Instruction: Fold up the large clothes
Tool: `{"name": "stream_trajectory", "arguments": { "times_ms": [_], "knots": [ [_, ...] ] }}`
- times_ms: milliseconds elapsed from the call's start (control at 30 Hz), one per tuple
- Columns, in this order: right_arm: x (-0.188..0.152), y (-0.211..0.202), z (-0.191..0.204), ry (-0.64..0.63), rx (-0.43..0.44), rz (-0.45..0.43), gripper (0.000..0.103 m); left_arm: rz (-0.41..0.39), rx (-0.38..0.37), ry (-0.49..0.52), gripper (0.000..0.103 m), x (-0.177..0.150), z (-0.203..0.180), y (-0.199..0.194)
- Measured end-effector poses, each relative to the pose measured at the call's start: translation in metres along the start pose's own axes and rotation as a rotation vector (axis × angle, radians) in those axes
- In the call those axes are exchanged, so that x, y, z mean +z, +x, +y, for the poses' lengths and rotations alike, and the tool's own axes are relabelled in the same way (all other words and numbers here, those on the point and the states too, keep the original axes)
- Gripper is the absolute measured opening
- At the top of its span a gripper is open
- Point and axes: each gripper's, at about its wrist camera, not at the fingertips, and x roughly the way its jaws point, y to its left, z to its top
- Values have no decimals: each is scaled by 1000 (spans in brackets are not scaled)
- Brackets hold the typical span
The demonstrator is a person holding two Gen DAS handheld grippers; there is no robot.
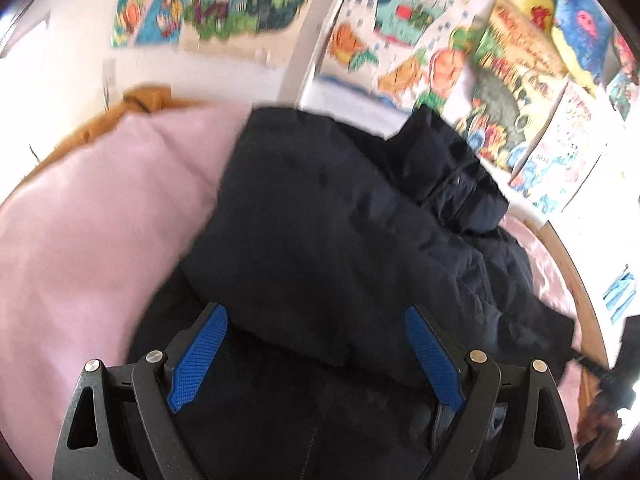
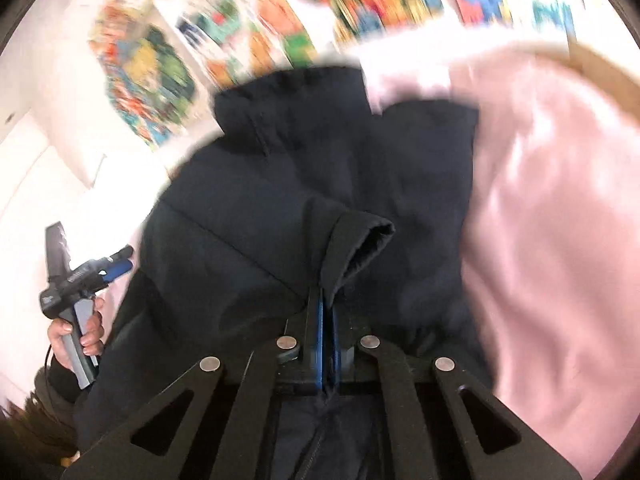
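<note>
The right gripper [image 2: 325, 320] had its jaws pinched together on a fold of the dark jacket [image 2: 280, 208], just behind the sleeve cuff [image 2: 368, 240] that jutted up and away from it. The left gripper [image 1: 316, 344] hovered with jaws wide, empty, over the jacket's near edge. The jacket lay on the pink blanket [image 1: 100, 208], running lengthwise from both grippers, collar [image 2: 292, 92] farthest toward the postered wall [image 1: 400, 40].

Your dark navy padded jacket [image 1: 328, 240] lies bunched on pink bedding, collar toward wall, one sleeve cuff [image 2: 360, 248] folded across its body.
</note>
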Motion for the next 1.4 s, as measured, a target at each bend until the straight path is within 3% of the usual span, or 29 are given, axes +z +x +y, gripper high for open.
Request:
{"name": "stream_trajectory", "arguments": {
  "times_ms": [100, 200, 300, 433, 500, 600, 733, 867, 1000, 1167, 1267, 1400],
  "knots": [
    [22, -24, 12, -103, -55, -99, 4, -49, 36, 19, 90, 3, -3, -6],
    [35, -21, 18, -189, -152, -120, 4, -38, 79, 62, 90, 12, -13, 4],
    [40, 0, 5, -180, -219, -110, 4, -27, 157, 157, 90, 20, -28, 22],
    [31, 44, -13, -153, -296, -19, 4, 50, 252, 265, 90, 20, -41, 58],
    [23, 57, -17, -165, -331, 3, 7, 96, 260, 275, 91, 15, -39, 73],
    [23, 60, -18, -160, -340, 11, 10, 116, 273, 283, 93, 12, -36, 82],
    [22, 58, -16, -175, -352, 15, 20, 118, 274, 277, 94, 12, -34, 81],
    [15, 40, -18, -145, -317, -41, 57, 77, 211, 237, 94, 12, -30, 62],
    [12, 33, 0, -239, -295, -77, 59, 26, 118, 238, 95, 12, -43, 46],
    [6, 57, 20, -368, -320, -19, 59, 118, 235, 419, 96, 0, -73, 81],
    [6, 72, 16, -365, -348, 20, 59, 149, 261, 433, 103, -4, -76, 96],
    [4, 88, 12, -370, -387, 41, 65, 172, 259, 424, 103, -4, -70, 111]
  ]
}}
